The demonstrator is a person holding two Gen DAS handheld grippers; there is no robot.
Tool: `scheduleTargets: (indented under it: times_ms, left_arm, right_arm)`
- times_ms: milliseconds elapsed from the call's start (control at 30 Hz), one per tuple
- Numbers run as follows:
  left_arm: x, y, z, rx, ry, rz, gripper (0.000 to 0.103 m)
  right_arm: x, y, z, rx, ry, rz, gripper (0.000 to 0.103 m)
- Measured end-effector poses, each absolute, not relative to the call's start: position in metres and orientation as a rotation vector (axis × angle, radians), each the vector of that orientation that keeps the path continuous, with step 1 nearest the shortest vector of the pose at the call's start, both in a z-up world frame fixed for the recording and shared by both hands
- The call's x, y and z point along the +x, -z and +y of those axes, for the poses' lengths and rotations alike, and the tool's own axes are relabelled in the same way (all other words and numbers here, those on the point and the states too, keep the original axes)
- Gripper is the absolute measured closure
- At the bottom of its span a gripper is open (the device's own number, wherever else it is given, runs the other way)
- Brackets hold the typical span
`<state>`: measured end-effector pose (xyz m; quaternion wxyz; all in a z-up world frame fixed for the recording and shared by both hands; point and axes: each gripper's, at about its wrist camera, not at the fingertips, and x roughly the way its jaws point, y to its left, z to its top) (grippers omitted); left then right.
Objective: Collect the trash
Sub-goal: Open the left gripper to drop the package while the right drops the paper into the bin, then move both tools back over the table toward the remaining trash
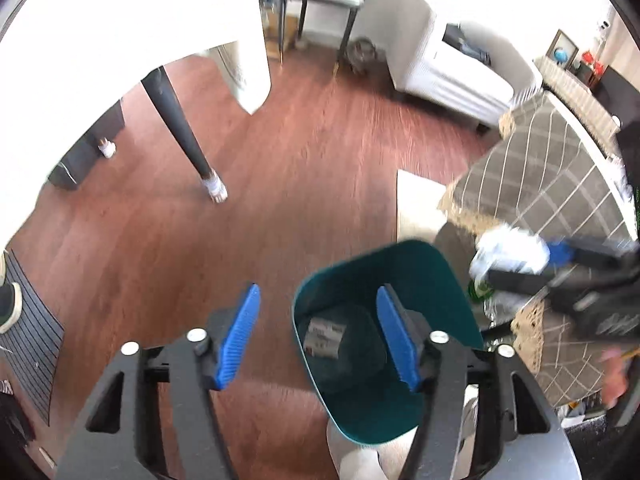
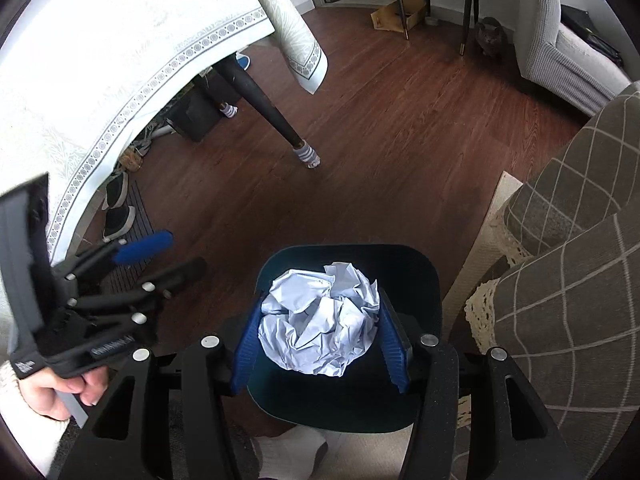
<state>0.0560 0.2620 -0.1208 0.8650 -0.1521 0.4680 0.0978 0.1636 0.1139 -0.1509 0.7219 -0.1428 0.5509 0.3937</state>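
Gripping a crumpled paper ball [image 2: 320, 318] in my right gripper [image 2: 320, 344], I have it directly over the teal bin [image 2: 424, 280] on the floor. My left gripper [image 1: 318, 336] has its fingers spread apart, empty, above the bin's rim.

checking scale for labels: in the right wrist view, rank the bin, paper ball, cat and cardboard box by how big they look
1. bin, its rim spanning the widest area
2. paper ball, held by the right gripper right over the bin
3. cardboard box and cat: both far off and similarly small, so unranked.
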Motion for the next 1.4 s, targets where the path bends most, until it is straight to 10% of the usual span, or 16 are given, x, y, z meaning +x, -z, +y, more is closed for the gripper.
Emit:
scheduleTargets:
  times_ms: [700,833,1400]
  left_arm:
    - [0.063,0.016,0.219,-0.266,-0.066,0.721,0.066]
    - [0.067,0.005,0.212,-0.279,-0.052,0.691,0.066]
    - [0.070,-0.030,0.200,-0.274,-0.083,0.600,0.064]
  right_arm:
    - [0.144,0.266,0.115,-0.556,-0.775,1.383,0.047]
    - [0.139,0.278,0.111,-0.624,-0.757,1.398,0.034]
    - [0.125,0.207,0.094,-0.557,-0.895,1.263,0.031]
